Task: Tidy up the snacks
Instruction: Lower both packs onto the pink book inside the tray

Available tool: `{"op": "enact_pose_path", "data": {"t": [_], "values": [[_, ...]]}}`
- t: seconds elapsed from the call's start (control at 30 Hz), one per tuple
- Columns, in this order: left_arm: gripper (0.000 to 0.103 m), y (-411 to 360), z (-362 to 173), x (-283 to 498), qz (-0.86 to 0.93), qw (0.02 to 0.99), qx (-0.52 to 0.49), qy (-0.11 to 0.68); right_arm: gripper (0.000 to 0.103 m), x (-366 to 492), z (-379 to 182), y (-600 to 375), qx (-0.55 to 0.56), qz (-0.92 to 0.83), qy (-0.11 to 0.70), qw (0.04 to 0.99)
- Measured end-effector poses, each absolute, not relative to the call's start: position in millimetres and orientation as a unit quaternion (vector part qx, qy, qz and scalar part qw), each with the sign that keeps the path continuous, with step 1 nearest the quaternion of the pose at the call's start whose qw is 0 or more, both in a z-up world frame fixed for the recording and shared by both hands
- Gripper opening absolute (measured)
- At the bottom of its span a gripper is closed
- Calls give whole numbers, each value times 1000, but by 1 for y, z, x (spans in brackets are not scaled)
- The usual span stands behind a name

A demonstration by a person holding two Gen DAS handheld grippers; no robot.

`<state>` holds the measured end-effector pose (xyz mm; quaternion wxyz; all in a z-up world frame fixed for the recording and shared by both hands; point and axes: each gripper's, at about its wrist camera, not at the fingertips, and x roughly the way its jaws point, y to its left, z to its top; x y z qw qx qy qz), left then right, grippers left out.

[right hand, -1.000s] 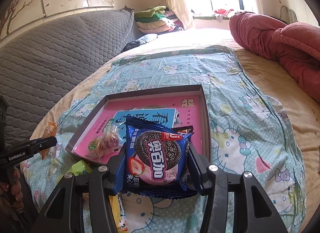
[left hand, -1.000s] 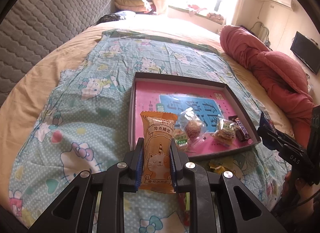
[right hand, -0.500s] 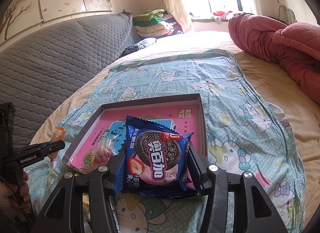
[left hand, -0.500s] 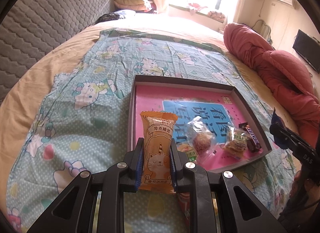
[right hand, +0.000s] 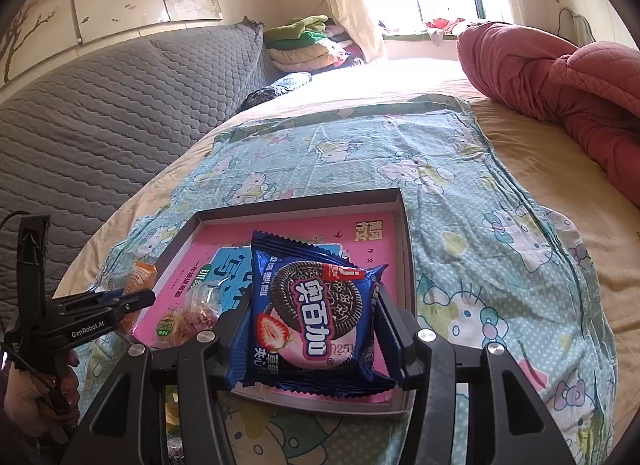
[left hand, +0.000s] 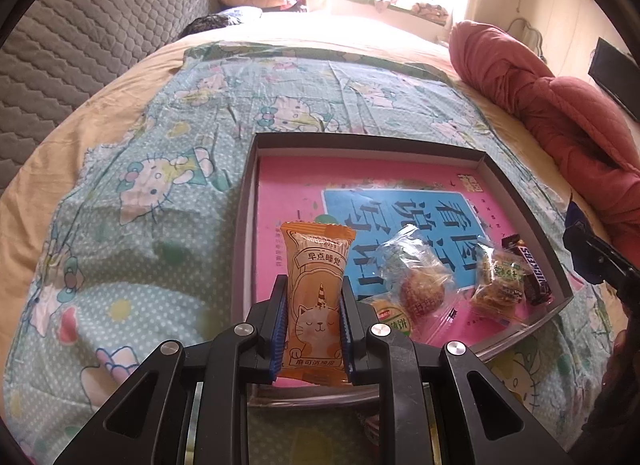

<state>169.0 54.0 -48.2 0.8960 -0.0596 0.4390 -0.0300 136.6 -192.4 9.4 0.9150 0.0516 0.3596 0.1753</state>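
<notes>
Holding an orange cat-print snack packet (left hand: 314,301) upright, the left tool (left hand: 313,319) pinches it by its lower half, just above the near-left corner of the shallow tray (left hand: 370,143). The right tool (right hand: 310,329) is pressed onto a blue cookie packet (right hand: 310,313) from both sides, poised over the tray's near-right corner. The tray lies on the cartoon-cat sheet (left hand: 140,193) spread over the bed. Inside it, along the near edge: a clear-wrapped pastry (left hand: 418,273), a green-label cracker pack (left hand: 502,279), a dark chocolate bar (left hand: 532,275).

Risks, as judged:
- The cookie packet is puffy and slick, so it could squirm out sideways if squeezed unevenly.
- The orange packet is tall and held low, so on release it will probably tip, perhaps over the tray's low wall onto the sheet.
- Both tools are close to the same near edge; lowering together risks a knock.
- The bed is soft, so pressing on the rim could tilt the tray and slide the contents.
- Dropping onto the pastry may crush it.
</notes>
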Motion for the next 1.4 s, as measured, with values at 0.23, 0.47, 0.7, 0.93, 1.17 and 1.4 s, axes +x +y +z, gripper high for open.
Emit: {"op": "enact_pose_path", "data": {"t": [0.23, 0.47, 0.7, 0.93, 1.17, 1.4], "values": [[23, 49, -58, 175, -37, 889, -56, 453, 54, 144, 4, -189, 45, 173, 369, 912], [23, 51, -65, 178, -34, 885, -58, 461, 54, 151, -2, -187, 40, 167, 378, 910], [23, 51, -73, 180, -37, 878, -58, 473, 54, 154, -6, -184, 35, 167, 385, 907], [23, 50, -73, 181, -44, 878, -57, 474, 54, 155, -11, -177, 25, 173, 397, 901], [23, 45, -73, 180, -54, 876, -52, 476, 54, 156, -17, -171, 16, 181, 408, 895], [23, 44, -72, 179, -58, 875, -53, 477, 54, 156, -22, -166, 5, 184, 417, 890]]}}
